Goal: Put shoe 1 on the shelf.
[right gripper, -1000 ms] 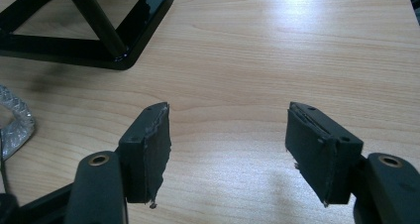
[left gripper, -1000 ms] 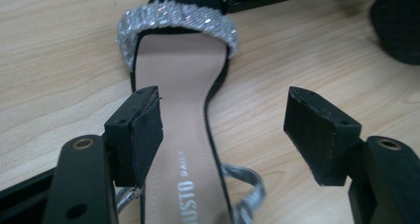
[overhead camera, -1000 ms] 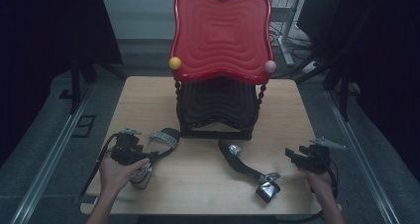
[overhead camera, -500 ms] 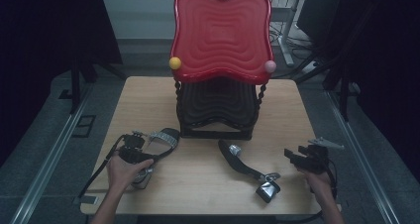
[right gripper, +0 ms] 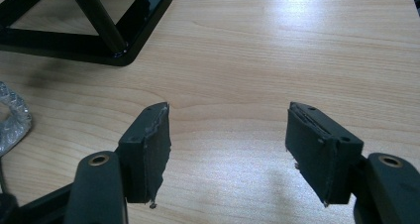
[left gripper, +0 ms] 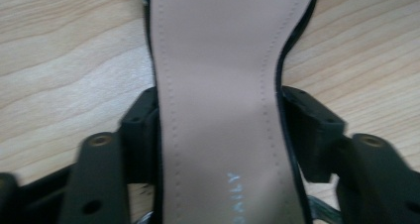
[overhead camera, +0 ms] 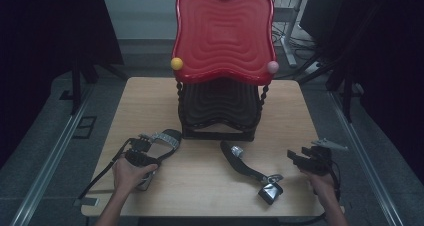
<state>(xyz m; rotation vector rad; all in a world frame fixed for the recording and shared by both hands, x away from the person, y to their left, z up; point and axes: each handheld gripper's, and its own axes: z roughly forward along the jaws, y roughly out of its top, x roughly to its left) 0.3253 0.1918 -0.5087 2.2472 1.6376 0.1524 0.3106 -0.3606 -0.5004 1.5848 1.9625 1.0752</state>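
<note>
A sandal with a beige insole [left gripper: 218, 60] and a silver strap [overhead camera: 164, 138] lies on the wooden table at the front left. My left gripper [overhead camera: 141, 156] [left gripper: 218, 120] straddles its narrow waist. The jaws have just been closing, and both pads [left gripper: 143, 130] now touch the sole's black edges. A second, black sandal [overhead camera: 248, 170] lies on its side at the front middle, its block heel [overhead camera: 270, 192] toward the near edge. My right gripper [overhead camera: 301, 159] [right gripper: 228, 135] rests to the right of it, open, with bare wood between its pads.
A shoe rack stands at the table's middle back, with a tilted red wavy top [overhead camera: 223, 33] and a black lower shelf [overhead camera: 220, 106]. Its black foot frame [right gripper: 124, 45] is ahead and left of my right gripper. The table's near edge [overhead camera: 200, 213] is close to both hands.
My left hand has sunk and slid onto the left sandal, and its jaws now bracket the sole. The right hand and the black sandal have not moved.
</note>
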